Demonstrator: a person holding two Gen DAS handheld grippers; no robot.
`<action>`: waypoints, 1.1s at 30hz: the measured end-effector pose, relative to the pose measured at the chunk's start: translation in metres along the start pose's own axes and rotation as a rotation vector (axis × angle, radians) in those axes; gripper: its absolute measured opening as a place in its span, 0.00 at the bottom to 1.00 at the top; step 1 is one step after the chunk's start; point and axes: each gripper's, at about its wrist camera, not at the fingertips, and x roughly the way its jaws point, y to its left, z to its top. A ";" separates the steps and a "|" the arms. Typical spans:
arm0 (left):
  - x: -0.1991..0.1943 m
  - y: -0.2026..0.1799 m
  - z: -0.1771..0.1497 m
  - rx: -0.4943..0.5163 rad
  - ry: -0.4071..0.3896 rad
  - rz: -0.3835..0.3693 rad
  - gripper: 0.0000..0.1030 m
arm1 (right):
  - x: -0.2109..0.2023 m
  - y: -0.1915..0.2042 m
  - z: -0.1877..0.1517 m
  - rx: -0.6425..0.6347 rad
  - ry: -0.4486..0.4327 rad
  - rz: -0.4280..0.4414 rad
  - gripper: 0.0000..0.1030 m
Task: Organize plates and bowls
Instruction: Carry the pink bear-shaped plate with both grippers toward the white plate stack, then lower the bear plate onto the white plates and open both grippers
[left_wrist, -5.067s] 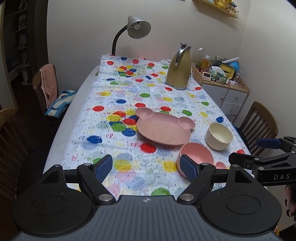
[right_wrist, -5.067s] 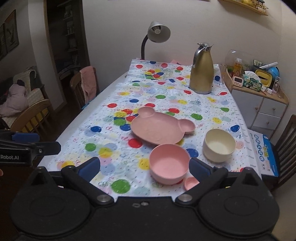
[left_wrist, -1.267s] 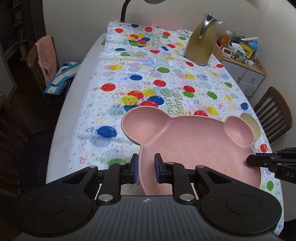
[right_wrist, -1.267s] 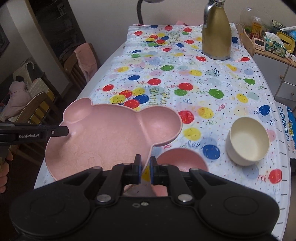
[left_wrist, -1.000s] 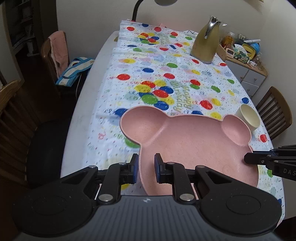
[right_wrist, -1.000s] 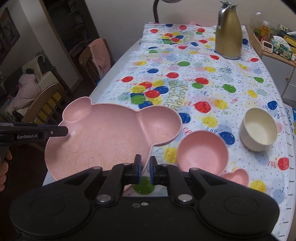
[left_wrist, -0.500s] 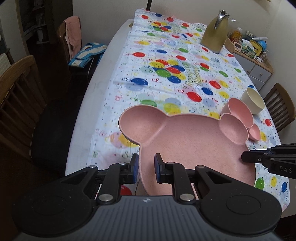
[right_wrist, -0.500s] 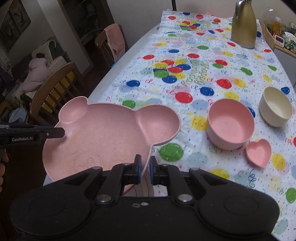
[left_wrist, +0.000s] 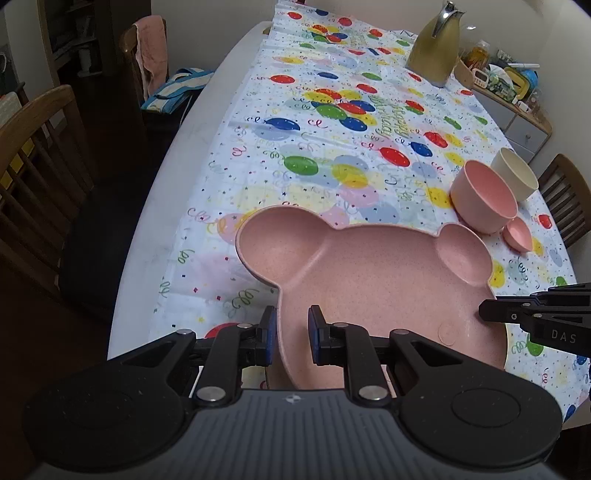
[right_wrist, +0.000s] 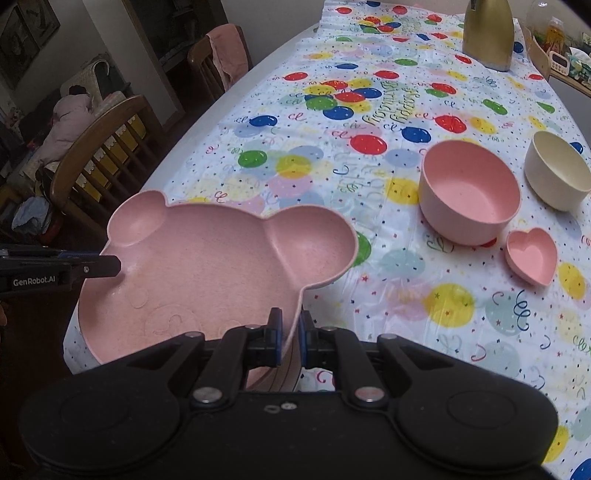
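Note:
A pink bear-shaped plate (left_wrist: 373, 280) (right_wrist: 207, 266) hangs low over the near left corner of the table, held from both sides. My left gripper (left_wrist: 291, 326) is shut on its left rim, and my right gripper (right_wrist: 290, 330) is shut on its right rim. Each gripper shows in the other's view, the right gripper (left_wrist: 517, 314) at the right edge and the left gripper (right_wrist: 99, 266) at the left edge. To the right on the cloth stand a pink bowl (right_wrist: 469, 192) (left_wrist: 484, 201), a cream bowl (right_wrist: 557, 170) (left_wrist: 515, 173) and a small pink heart dish (right_wrist: 532, 254) (left_wrist: 519, 236).
The table (left_wrist: 177, 147) wears a balloon-print cloth. A gold thermos jug (left_wrist: 436, 44) (right_wrist: 487, 29) stands at the far end. Wooden chairs (left_wrist: 40, 155) (right_wrist: 103, 147) line the left side, another chair (left_wrist: 570, 199) is on the right, and a cluttered cabinet (left_wrist: 517, 96) sits far right.
Both grippers, still shut on the plate, have carried it toward the table's near left corner and lower. The bowls and heart dish now show clear of the plate to its right.

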 end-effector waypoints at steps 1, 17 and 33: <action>0.001 0.000 -0.003 -0.003 0.003 0.002 0.17 | 0.001 0.000 -0.002 0.000 0.000 -0.001 0.07; 0.011 0.000 -0.024 -0.009 0.017 0.020 0.17 | 0.015 0.001 -0.016 -0.030 -0.006 -0.022 0.07; 0.012 -0.001 -0.032 -0.020 0.022 0.036 0.17 | 0.020 0.006 -0.019 -0.044 0.005 -0.047 0.12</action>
